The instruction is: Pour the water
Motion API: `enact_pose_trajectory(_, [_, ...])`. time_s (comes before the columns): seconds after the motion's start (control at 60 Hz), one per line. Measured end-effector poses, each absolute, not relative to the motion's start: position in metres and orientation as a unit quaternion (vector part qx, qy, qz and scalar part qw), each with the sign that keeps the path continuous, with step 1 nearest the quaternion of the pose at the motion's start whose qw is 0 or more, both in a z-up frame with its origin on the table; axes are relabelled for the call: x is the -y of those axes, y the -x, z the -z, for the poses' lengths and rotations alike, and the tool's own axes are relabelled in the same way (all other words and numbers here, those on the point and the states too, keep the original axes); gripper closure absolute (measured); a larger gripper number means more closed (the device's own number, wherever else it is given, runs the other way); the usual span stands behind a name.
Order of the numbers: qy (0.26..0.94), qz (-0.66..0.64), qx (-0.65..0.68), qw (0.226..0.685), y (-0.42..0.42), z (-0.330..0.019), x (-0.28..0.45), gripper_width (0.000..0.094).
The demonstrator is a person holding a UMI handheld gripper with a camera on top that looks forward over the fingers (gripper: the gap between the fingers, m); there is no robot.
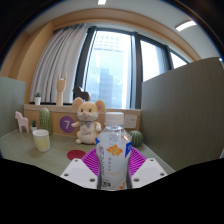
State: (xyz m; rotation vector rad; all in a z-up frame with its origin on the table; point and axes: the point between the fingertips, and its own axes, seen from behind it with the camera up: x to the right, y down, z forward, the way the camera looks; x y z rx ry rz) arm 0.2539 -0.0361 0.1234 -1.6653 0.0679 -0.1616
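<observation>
1. The hand-held gripper [113, 172] has its two fingers closed in on a clear plastic water bottle with a blue-and-orange label [114, 158]; the purple pads [93, 162] press against both sides of it, so the bottle seems firmly held.
2. The bottle stands upright between the fingers, its cap end pointing up; I cannot tell whether the cap is on or off.
3. Ahead of the fingers and off to the left, on the pale desk top [25, 150], stands a small cream-coloured cup [41, 140], well apart from the bottle. It looks like the likely vessel to pour into.
4. Straight beyond the bottle sits a plush mouse toy with pink ears [88, 118], with a round purple disc marked with a figure [67, 125] beside it and a red round coaster [76, 155] near the left finger.
5. Judging by this, the step in hand is carrying the gripped bottle; pouring has not begun.
6. The next move calls for swinging the bottle left to the cup, bringing its mouth over the rim, then tilting slowly so that water does not spill onto the desk.
</observation>
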Motion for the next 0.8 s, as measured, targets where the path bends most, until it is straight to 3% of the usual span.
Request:
enact_pose_trajectory(0.233, [0.738, 0.106, -0.002, 0.666, -0.246, -0.121, 0.029, 0.0607])
enact_pose_trajectory(0.433, [0.734, 0.202, 0.124, 0.636, -0.205, -0.140, -0.016, 0.0609])
enact_pose_trajectory(0.6, [0.675, 0.324, 0.267, 0.606, -0.154, -0.171, -0.069, 0.0610])
enact_pose_trajectory(0.8, [0.559, 0.459, 0.425, 0.545, -0.092, -0.190, -0.112, 0.0610])
